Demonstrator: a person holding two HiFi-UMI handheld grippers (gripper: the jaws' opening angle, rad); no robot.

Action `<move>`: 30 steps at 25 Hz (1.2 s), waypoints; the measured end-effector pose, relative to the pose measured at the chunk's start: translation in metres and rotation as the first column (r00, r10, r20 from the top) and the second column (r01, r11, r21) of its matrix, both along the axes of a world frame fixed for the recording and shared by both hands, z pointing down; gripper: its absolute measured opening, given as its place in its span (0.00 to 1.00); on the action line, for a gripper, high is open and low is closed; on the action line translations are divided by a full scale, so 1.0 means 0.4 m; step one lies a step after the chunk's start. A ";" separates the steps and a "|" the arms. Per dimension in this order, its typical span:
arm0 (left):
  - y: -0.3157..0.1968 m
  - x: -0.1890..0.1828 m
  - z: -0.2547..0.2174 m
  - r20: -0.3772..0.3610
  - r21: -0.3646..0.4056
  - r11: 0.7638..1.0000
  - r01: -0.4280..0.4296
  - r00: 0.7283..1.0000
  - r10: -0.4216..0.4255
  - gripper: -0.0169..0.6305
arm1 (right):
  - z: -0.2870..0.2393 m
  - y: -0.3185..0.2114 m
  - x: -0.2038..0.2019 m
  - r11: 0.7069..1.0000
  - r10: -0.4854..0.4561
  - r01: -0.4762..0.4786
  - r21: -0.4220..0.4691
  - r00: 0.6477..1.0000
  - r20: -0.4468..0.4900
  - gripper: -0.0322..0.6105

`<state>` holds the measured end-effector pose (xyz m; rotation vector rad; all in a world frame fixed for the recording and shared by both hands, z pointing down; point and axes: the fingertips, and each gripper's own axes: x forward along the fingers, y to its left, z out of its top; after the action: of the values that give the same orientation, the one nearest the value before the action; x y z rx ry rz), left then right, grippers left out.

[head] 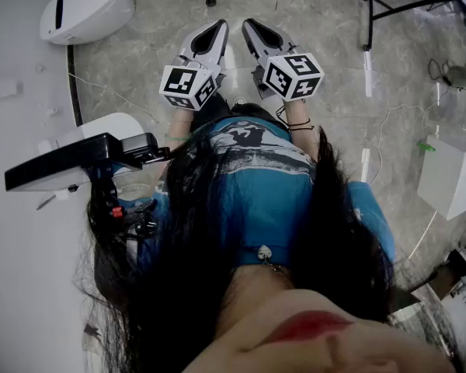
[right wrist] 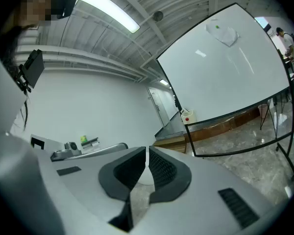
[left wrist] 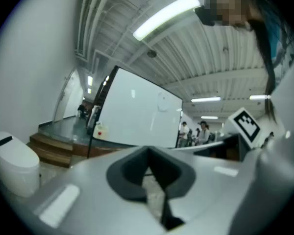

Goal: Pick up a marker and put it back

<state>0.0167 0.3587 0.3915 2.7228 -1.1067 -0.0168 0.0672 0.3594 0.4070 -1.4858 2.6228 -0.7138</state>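
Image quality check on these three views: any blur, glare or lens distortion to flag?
Left gripper view: soft all over, left gripper blurred up close, heavy fisheye with dark corners, ceiling light blown out. Right gripper view: sharper, same fisheye bowing the whiteboard frame, bright ceiling strip. Head view: evenly lit, tag cube crisp, bottom edge soft.

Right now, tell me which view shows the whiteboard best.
The right gripper view: the whiteboard fills the upper right, with its frame and stand legs showing. The left gripper view shows it too, but smaller, at mid-frame. The head view shows none of its face.
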 end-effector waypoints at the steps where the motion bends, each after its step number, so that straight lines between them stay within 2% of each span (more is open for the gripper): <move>1: -0.002 -0.004 0.007 0.001 0.000 1.000 -0.001 1.000 0.001 0.03 | 0.006 -0.002 -0.004 1.000 -0.001 0.001 0.001 1.000 0.000 0.09; 17: -0.030 -0.016 0.037 0.012 0.005 1.000 -0.003 1.000 0.003 0.03 | 0.039 -0.040 -0.014 1.000 -0.009 0.009 -0.001 1.000 -0.003 0.09; 20: -0.107 -0.011 0.045 0.009 -0.004 1.000 -0.013 1.000 0.013 0.03 | 0.043 -0.109 -0.012 1.000 -0.002 0.002 -0.006 1.000 -0.009 0.09; 25: -0.338 -0.030 0.061 0.007 -0.018 0.999 -0.038 0.999 0.038 0.03 | 0.059 -0.315 -0.032 0.999 0.022 -0.022 -0.024 1.000 -0.018 0.09; 30: -0.508 -0.048 0.042 0.008 -0.015 0.996 -0.085 0.996 0.085 0.03 | 0.052 -0.478 -0.047 0.997 0.068 -0.069 -0.035 0.997 -0.019 0.09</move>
<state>-0.0027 0.1554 0.4084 2.7573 -0.9881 0.0155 0.0483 0.1683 0.4277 -1.5907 2.5708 -0.7486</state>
